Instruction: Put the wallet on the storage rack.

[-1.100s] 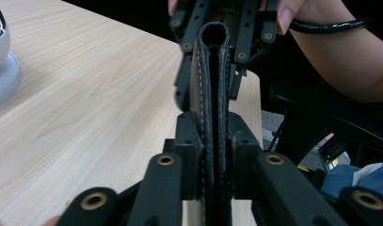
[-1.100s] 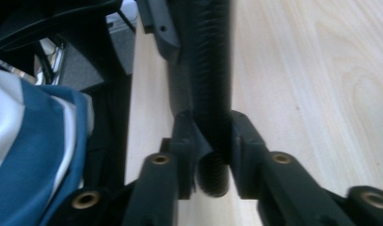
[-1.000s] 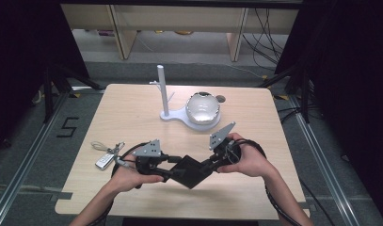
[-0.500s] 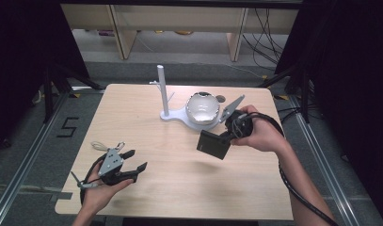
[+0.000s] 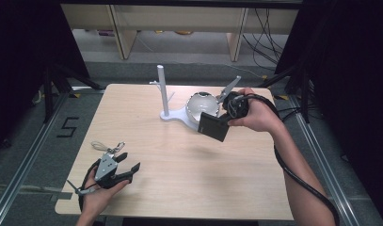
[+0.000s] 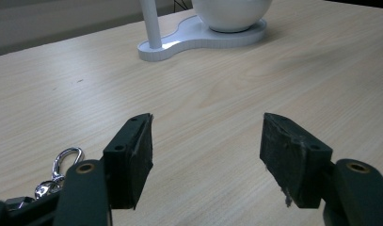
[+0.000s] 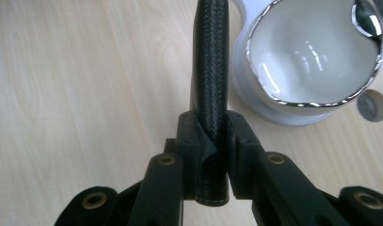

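On the pale wooden worktop [image 5: 189, 160] the right tool [image 5: 225, 109] is held up over the far right part, its jaws clamped on a flat black wallet [image 5: 213, 126] that hangs tilted in the air just in front of a white bowl [image 5: 201, 104]. In the right gripper view the wallet [image 7: 211, 84] runs edge-on between the two jaws, its textured black cover pinched tight, and the bowl [image 7: 316, 56] sits just beyond and to the right with a shiny silver rim and an empty white inside. The bowl rests on a white stand base [image 5: 177, 116] from which a white post [image 5: 163, 89] rises upright on the left. A small round coin-like disc [image 7: 371, 106] lies on the wood just beside the base. Down at the near left corner the left tool [image 5: 125, 169] lies low over the worktop with its jaws spread wide and nothing between them; in the left gripper view only bare wood shows between them. A metal key ring with a clip [image 5: 108, 147] lies just beside it, partly hidden behind the left jaw in that tool's own view [image 6: 62, 165]. The two tools are well apart.
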Tool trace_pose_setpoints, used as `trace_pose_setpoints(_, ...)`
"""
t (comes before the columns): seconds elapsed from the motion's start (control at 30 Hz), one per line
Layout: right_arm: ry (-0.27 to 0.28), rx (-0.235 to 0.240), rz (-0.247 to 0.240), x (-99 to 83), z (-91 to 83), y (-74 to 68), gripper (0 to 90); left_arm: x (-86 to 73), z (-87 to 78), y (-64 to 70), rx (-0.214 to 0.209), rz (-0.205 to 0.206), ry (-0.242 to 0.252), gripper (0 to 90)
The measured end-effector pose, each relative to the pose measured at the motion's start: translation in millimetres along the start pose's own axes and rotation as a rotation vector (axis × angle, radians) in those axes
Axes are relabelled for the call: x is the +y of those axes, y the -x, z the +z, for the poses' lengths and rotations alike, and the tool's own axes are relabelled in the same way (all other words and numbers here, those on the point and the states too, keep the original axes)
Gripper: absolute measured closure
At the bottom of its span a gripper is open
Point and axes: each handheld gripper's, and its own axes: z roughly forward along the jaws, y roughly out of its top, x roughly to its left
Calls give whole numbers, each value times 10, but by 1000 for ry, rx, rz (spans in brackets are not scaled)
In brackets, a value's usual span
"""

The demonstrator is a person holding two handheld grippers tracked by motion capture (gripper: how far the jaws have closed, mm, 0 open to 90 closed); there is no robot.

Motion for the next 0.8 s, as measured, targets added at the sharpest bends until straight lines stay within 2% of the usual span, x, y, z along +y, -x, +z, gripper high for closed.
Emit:
trace_pose_setpoints(0.1, 8, -24, 2, 63, -25, 70, 784, -15, 12, 2, -2, -3, 4, 347)
trace_pose_setpoints(0.2, 23, -50, -21, 108, -46, 145, 784, -20, 16, 4, 0, -6, 9, 348)
trace_pose_setpoints(0.5, 56, -80, -3, 217, -61, 307, 784, -26, 16, -6, 4, -16, 12, 348)
trace_pose_setpoints(0.8, 86, -112, -8, 347, 60, 483, 784, -33, 12, -16, 6, -16, 7, 348)
